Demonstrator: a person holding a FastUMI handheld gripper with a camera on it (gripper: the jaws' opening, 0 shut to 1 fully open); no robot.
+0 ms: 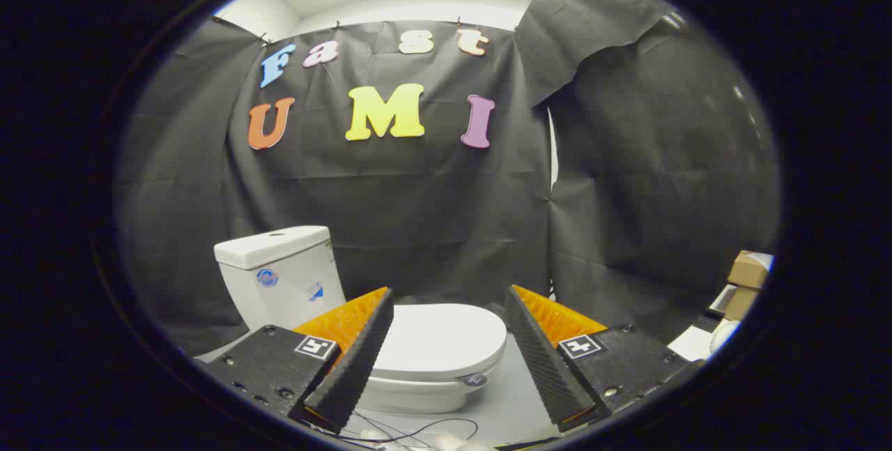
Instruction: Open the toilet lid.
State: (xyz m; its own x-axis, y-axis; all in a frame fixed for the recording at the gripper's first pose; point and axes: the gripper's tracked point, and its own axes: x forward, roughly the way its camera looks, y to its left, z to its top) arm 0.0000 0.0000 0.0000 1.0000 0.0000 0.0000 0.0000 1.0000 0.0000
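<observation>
A white toilet stands on the grey floor ahead of me, its tank [279, 273] to the left against the black cloth wall. The white lid [442, 339] lies flat and closed over the bowl, its rounded front end pointing right. My gripper [449, 294] hangs above and in front of the lid, open, with nothing between the fingers. The left finger [355, 357] covers the lid's tank-side part. The right finger [547, 357] sits just past the lid's front end. Neither finger touches the toilet.
Black cables [418, 430] trail on the grey floor [512, 395] below the bowl. Cardboard boxes [746, 280] and white items [693, 343] sit at the far right by the cloth wall.
</observation>
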